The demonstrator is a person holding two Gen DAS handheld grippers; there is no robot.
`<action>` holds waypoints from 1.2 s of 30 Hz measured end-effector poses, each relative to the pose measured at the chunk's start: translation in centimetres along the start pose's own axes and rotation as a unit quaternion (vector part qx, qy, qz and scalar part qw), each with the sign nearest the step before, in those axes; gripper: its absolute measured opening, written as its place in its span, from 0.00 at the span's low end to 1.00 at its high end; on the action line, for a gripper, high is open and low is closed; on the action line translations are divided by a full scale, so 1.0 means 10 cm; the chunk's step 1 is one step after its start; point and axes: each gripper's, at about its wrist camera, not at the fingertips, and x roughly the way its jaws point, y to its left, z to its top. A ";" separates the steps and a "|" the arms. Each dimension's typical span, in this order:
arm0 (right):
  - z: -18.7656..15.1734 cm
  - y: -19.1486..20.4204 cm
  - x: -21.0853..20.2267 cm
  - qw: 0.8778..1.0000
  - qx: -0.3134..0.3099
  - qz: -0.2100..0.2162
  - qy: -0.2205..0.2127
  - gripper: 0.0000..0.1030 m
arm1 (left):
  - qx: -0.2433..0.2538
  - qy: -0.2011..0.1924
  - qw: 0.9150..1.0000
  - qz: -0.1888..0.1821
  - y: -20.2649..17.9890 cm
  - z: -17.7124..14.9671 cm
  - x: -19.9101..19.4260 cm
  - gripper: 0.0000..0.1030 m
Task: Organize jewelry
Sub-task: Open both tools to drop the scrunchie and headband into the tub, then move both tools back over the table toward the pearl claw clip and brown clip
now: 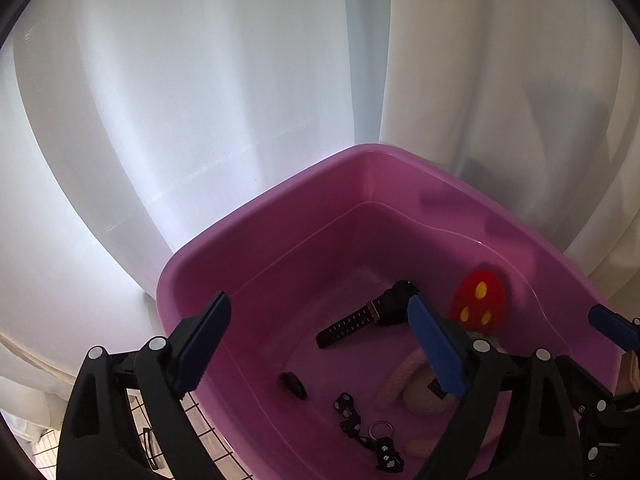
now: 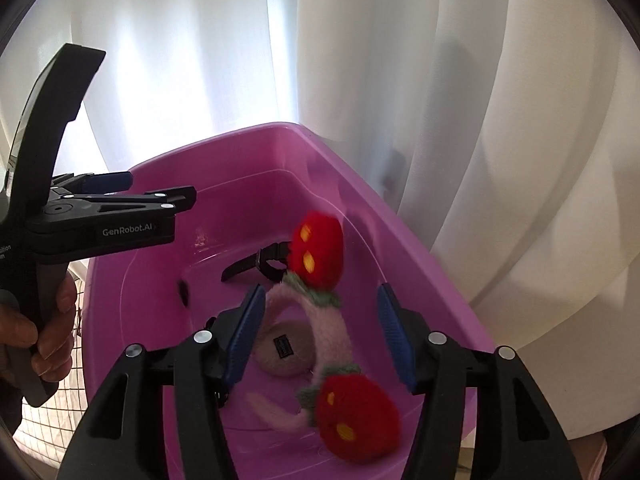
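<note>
Both the left gripper (image 1: 320,344) and right gripper (image 2: 320,332) hover with jaws apart, empty, over the pink plastic tub (image 2: 404,240). Inside lie fuzzy pink earmuffs with red strawberry puffs (image 2: 332,328), a black charm chain with a ring (image 1: 360,432) and, farther back, a black strap watch (image 1: 372,316). White curtains (image 1: 200,100) hang behind.

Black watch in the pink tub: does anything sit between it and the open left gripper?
Nothing visible does. The black watch lies uncovered on the pink tub floor beyond the open left gripper. The strawberry earmuffs sit to its right, off that path.
</note>
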 end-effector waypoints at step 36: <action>-0.09 0.28 -0.44 0.995 -0.029 0.089 -0.029 0.61 | -0.107 -0.009 0.994 0.007 0.67 -0.39 -0.98 0.93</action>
